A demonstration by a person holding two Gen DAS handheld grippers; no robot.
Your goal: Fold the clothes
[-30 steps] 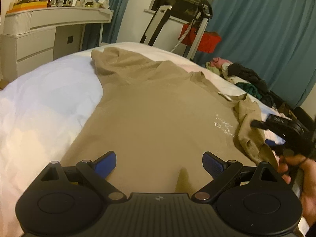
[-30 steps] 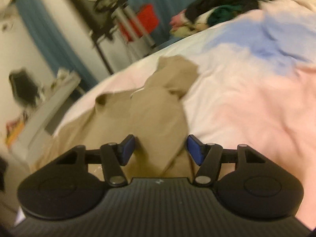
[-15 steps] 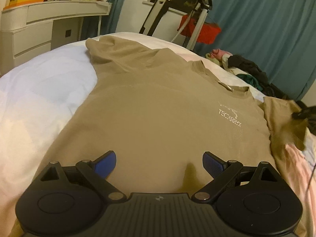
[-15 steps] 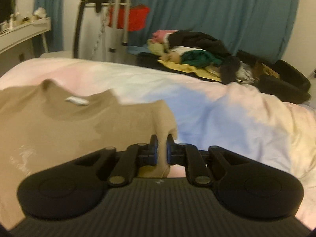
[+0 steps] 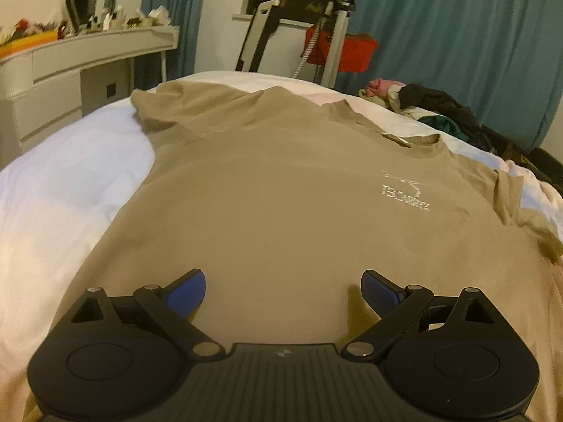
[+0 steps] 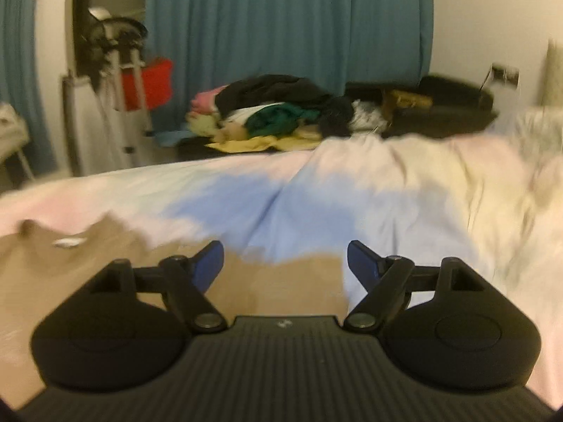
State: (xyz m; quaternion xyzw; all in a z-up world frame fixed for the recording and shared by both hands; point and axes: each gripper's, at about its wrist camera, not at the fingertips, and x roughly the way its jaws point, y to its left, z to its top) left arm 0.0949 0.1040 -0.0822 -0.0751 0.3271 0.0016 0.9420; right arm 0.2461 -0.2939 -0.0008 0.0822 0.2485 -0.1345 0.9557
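Note:
A tan T-shirt point(image 5: 281, 193) lies spread flat on the bed, front up, with a small white chest logo point(image 5: 404, 193) and its collar toward the far side. My left gripper point(image 5: 283, 290) hovers open just above the shirt's lower part, nothing between its blue pads. In the right wrist view the shirt's right sleeve point(image 6: 281, 281) lies flat below my right gripper point(image 6: 285, 260). Its jaws are opening and stand wide, the pads clear of the cloth.
The bed cover point(image 6: 316, 204) is pastel pink, blue and yellow. A heap of clothes point(image 6: 274, 112) sits beyond the bed's far side before teal curtains point(image 6: 281, 17). A white dresser point(image 5: 70, 70) stands at left, and a white stand with a red bag point(image 5: 337, 49) behind.
My right gripper closed on the bunched right sleeve, pulled it out to the side, then let go and lifted. The sleeve now lies flat. The left gripper barely shifted.

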